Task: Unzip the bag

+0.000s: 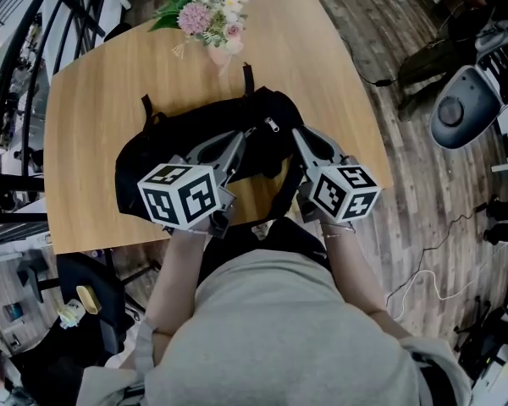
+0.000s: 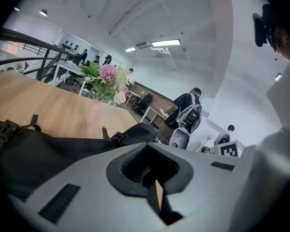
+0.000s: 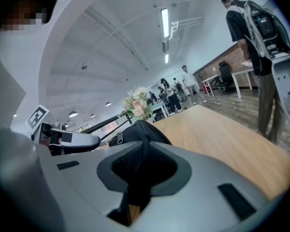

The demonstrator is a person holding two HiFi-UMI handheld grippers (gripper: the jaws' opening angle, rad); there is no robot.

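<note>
Bag (image 1: 165, 146), black, lies on the wooden table (image 1: 102, 83) in the head view, your left gripper (image 1: 235, 149) and right gripper (image 1: 302, 138) at its near side. Your left gripper view shows jaws pressed together, the bag just beyond. Your right gripper view shows jaws clamped on its black fabric.

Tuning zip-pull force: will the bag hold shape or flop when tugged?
Likely floppy: the bag lies slumped and creased on the table. Its fabric rises pinched between the right gripper's jaws, so a tug would probably drag it rather than meet resistance. It looks lightly filled, so probably light.
</note>
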